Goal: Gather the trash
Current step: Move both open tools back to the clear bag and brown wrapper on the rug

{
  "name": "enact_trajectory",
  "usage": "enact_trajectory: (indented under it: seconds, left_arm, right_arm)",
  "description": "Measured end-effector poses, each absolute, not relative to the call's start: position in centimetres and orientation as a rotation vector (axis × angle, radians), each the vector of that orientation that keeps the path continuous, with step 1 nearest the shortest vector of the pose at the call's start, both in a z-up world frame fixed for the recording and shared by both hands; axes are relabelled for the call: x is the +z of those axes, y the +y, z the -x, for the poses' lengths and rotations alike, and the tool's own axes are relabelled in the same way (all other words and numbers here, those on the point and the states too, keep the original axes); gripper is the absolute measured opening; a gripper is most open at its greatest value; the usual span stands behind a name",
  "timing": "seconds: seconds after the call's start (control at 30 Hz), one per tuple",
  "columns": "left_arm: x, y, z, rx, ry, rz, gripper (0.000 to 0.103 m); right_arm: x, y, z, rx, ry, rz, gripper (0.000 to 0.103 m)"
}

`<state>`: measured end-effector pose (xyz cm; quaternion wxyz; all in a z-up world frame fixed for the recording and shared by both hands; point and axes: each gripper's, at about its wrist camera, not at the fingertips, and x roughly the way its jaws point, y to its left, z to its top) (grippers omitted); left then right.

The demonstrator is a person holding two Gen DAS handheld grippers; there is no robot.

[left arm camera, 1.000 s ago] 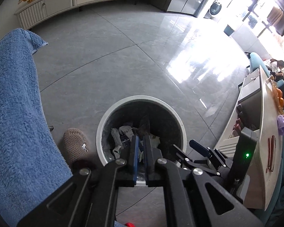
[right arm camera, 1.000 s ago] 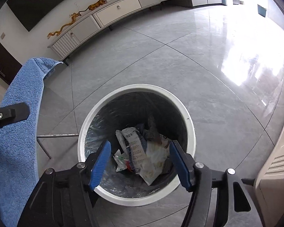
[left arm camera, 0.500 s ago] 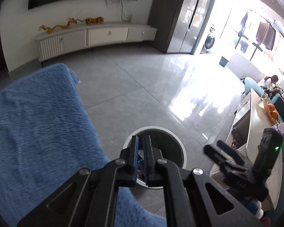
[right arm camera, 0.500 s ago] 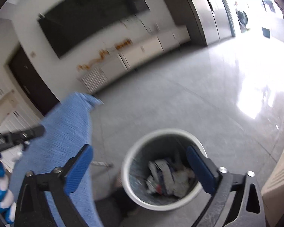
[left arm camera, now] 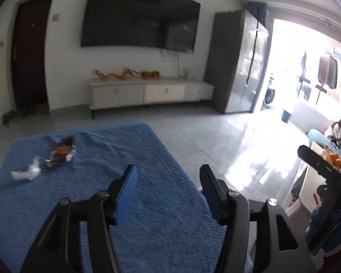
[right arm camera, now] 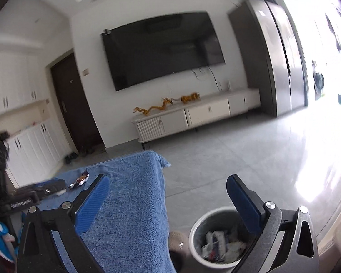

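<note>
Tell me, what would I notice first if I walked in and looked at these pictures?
Probably the big blue towel spread out in front, with a brown snack wrapper and a crumpled white paper lying on its far left part. Then the huge dark TV on the white wall, above a long white cabinet. Down on the floor beside the towel stands a round trash bin with wrappers inside.

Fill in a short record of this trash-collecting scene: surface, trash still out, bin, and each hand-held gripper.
surface: blue terry-cloth towel covering a table
trash still out: crumpled white paper scrap beside brown-and-orange snack wrapper, both on the towel
bin: round white waste bin on grey tiled floor, wrappers inside
left hand-held gripper: jaws opening, nothing between them
right hand-held gripper: open, empty
</note>
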<state>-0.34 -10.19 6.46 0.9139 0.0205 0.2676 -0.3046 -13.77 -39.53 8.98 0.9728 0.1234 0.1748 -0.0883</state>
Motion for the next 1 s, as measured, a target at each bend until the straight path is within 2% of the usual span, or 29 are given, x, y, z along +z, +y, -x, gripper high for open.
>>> enact_trajectory:
  seconds: [0.2, 0.47, 0.7, 1.0]
  left_arm:
    - [8.1, -3.2, 2.4, -0.518, 0.451, 0.005, 0.056]
    - [7.8, 5.6, 2.8, -0.358, 0.404, 0.052, 0.057]
    - [5.7, 11.5, 0.4, -0.244, 0.468, 0.075, 0.057]
    - [2.1, 15.1, -5.8, -0.228, 0.592, 0.064, 0.057]
  right_arm:
    - [13.6, -34.3, 14.3, -0.199, 0.279, -0.090, 0.103]
    - [15.4, -30.1, 12.5, -0.096, 0.248, -0.030, 0.103]
    - [14.0, -26.7, 7.6, 0.039, 0.320, -0.027, 0.103]
    - [10.1, -22.8, -2.0, 0.210, 0.484, -0.076, 0.103]
